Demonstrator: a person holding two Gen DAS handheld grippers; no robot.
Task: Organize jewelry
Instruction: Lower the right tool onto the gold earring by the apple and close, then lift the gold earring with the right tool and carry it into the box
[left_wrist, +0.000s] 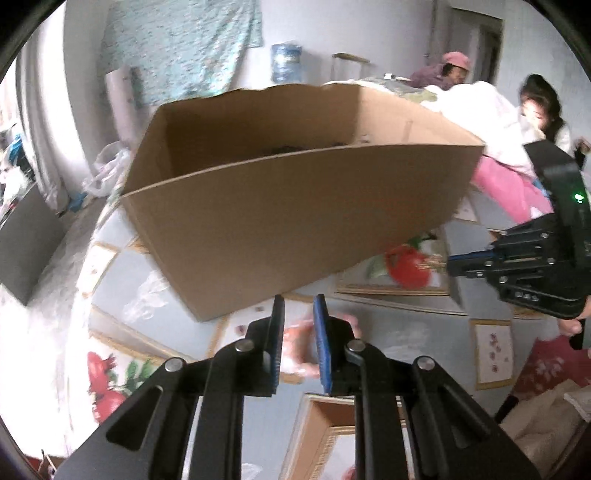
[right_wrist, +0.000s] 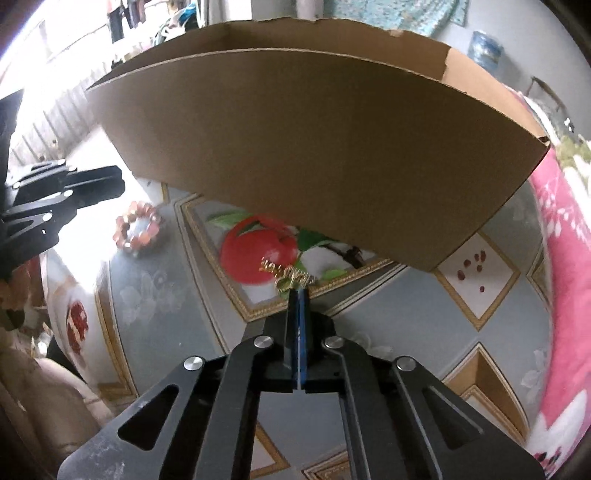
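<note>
A large open cardboard box (left_wrist: 280, 206) stands on the patterned table; it also fills the top of the right wrist view (right_wrist: 317, 147). My right gripper (right_wrist: 298, 291) is shut on a small gold jewelry piece (right_wrist: 286, 275) and holds it above the table, in front of the box's near wall. It shows at the right of the left wrist view (left_wrist: 452, 264). My left gripper (left_wrist: 298, 306) is open, above a blurred pink beaded bracelet (left_wrist: 299, 349) on the table. The bracelet also shows in the right wrist view (right_wrist: 138, 229), beside the left gripper (right_wrist: 118, 186).
The table (right_wrist: 406, 317) has a grey-blue cloth with gold frames and red fruit prints. A pink blanket (right_wrist: 569, 258) lies at the right. Two people (left_wrist: 535, 110) sit behind the box. A dark grey box (left_wrist: 26, 243) is at the far left.
</note>
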